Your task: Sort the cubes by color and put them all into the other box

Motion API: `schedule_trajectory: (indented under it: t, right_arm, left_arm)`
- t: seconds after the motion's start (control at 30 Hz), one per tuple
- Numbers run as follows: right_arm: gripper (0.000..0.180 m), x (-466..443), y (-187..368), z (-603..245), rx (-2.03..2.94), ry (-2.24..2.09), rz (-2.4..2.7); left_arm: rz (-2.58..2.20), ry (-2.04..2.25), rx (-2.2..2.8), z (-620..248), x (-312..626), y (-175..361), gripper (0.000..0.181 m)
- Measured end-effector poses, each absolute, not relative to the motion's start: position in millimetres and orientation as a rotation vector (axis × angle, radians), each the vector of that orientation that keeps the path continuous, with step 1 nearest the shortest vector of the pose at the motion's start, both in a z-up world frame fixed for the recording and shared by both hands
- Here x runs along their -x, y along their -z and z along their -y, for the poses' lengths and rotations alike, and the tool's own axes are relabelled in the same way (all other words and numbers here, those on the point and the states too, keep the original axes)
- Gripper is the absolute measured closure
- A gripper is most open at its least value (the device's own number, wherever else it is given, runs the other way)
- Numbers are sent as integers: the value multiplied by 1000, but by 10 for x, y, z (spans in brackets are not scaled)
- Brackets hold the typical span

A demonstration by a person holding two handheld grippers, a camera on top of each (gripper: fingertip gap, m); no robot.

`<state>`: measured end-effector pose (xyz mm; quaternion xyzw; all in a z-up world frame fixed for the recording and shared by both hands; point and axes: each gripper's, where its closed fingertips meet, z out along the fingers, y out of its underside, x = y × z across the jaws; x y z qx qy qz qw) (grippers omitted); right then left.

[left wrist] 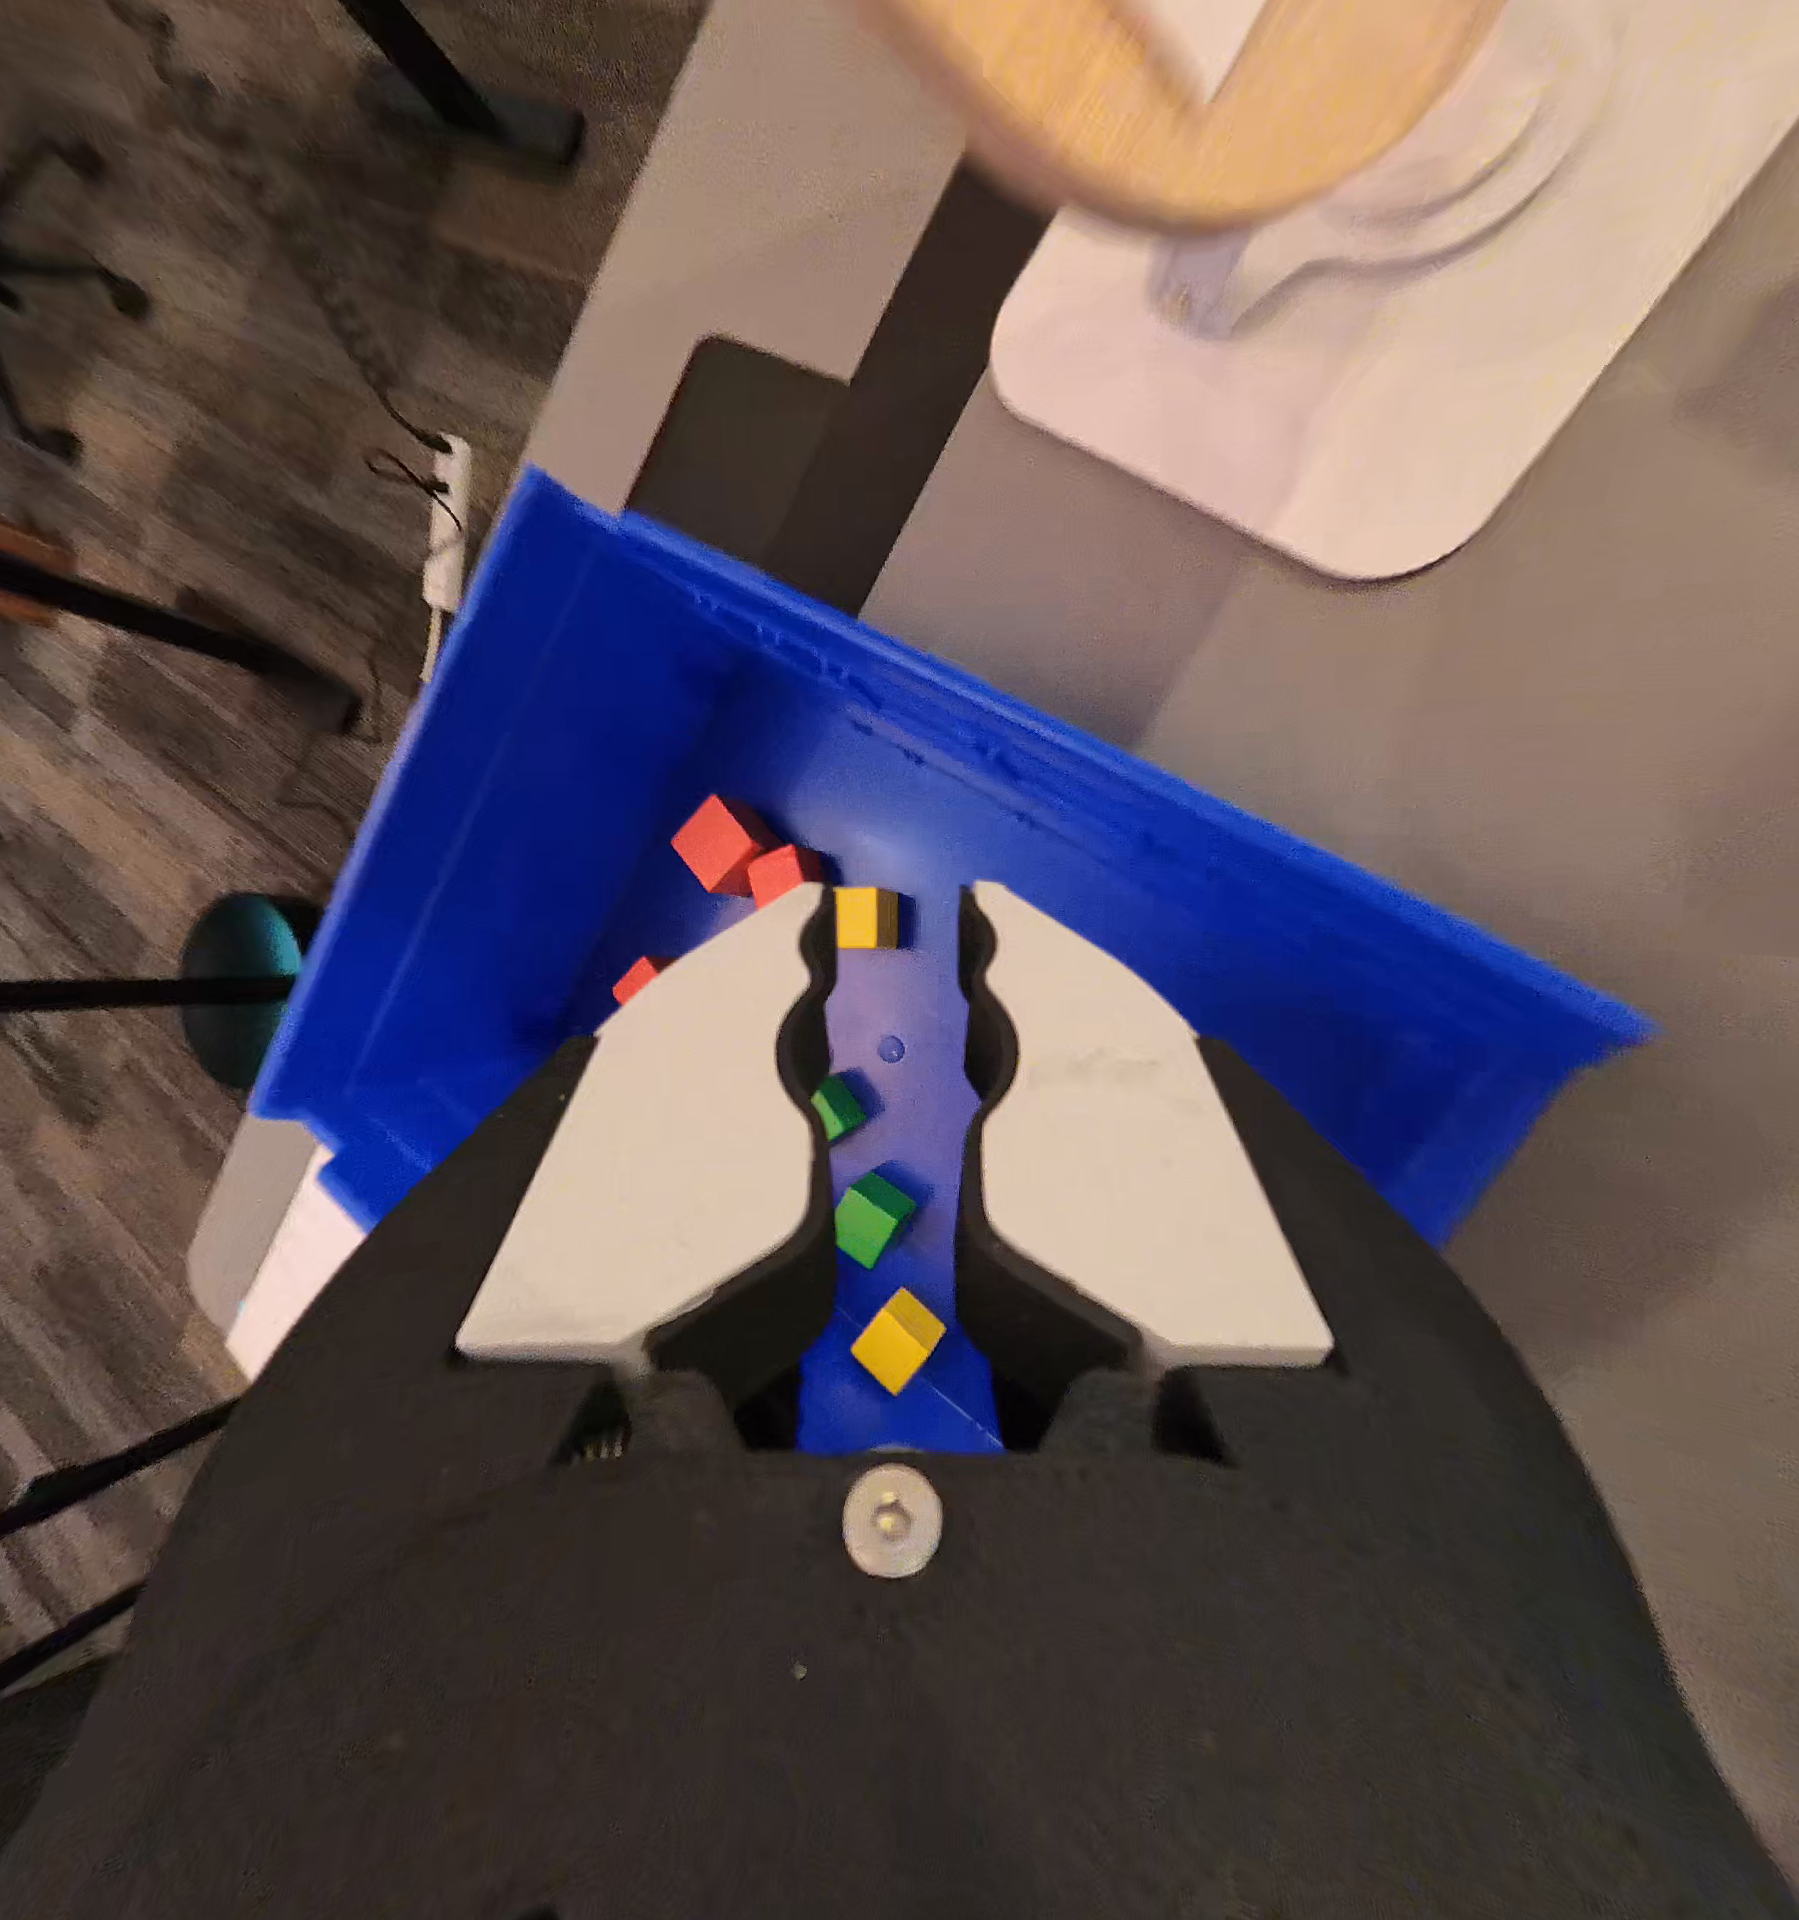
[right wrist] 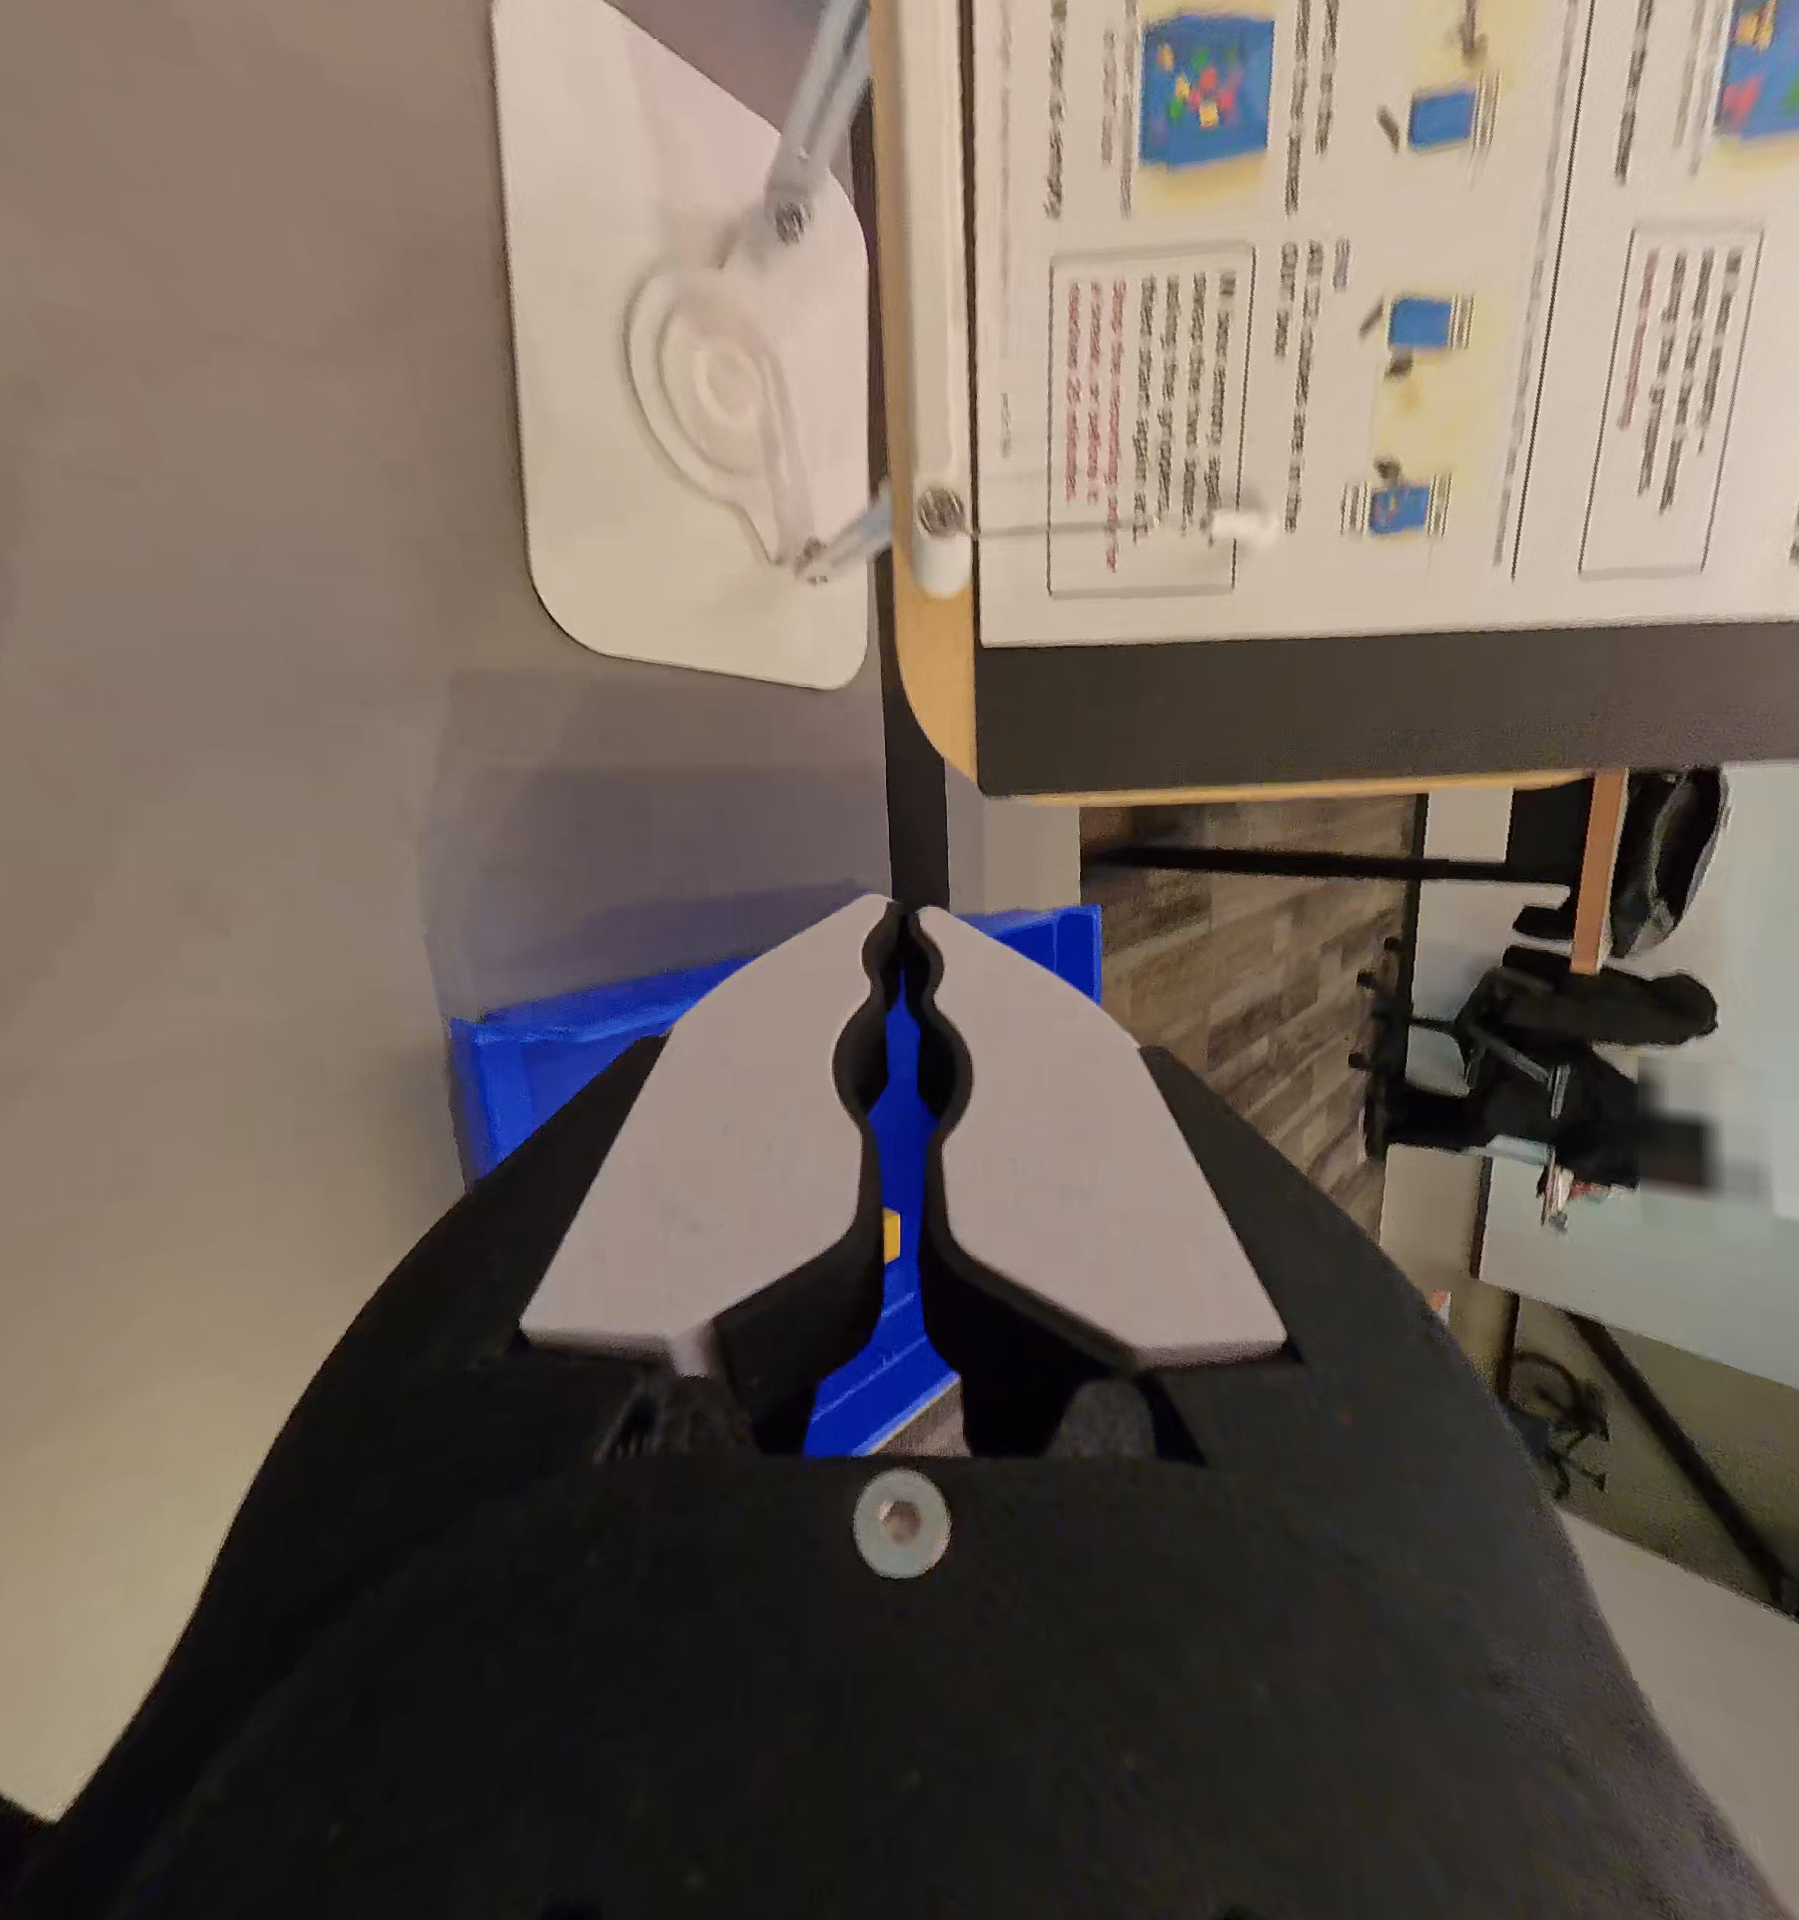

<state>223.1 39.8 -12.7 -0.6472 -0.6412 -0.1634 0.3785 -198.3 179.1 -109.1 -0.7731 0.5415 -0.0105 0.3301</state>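
In the left wrist view a blue box (left wrist: 1238,904) lies below my left gripper (left wrist: 897,902). The gripper is open and hangs over the box, holding nothing. A yellow cube (left wrist: 867,916) lies by the left fingertip. Two green cubes (left wrist: 838,1104) (left wrist: 871,1216) and another yellow cube (left wrist: 897,1338) show between the fingers. Red cubes (left wrist: 720,840) (left wrist: 783,871) (left wrist: 637,977) lie at the left near the box corner. In the right wrist view my right gripper (right wrist: 903,920) is shut and empty above a blue box (right wrist: 521,1060). A yellow cube (right wrist: 891,1236) peeks between its fingers.
The boxes stand on a grey table (left wrist: 1653,831). A white pad (right wrist: 604,312) with a clear holder lies at the back. A wooden board (right wrist: 936,665) carrying a printed sheet (right wrist: 1394,312) stands behind. Carpet floor (left wrist: 147,727), cables and black stands lie beyond the table edge. One gripper's finger ends stand about 45 centimeters off the other's.
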Motion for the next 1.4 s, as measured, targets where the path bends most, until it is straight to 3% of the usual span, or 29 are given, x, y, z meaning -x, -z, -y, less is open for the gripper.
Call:
schedule_trajectory:
  t: [0.03,0.2,0.53,0.77,0.9,1.13,1.4]
  right_arm:
    - [180,-2188,126,-372,1645,401,1649]
    - [180,-2114,207,-339,1627,378,1704]
    - [180,-2014,293,-306,1615,340,1759]
    - [180,-1921,304,-282,1583,318,1782]
    - [180,-1731,166,-194,1456,265,1776]
    - [180,-1025,-21,-24,1145,95,1780]
    - [174,-485,-31,-50,960,9,1712]
  left_arm:
    - [-1413,11,2054,-1883,2024,1219,154]
    - [-1432,21,2175,-2114,2106,1720,143]
    - [-1432,2,2307,-2285,2237,2239,138]
    - [-1417,88,2334,-2251,2195,2279,159]
    - [-1288,247,2241,-2190,2192,1778,159]
    - [-1303,726,1773,-1389,1645,394,159]
    - [-1415,1010,1484,-733,850,-59,160]
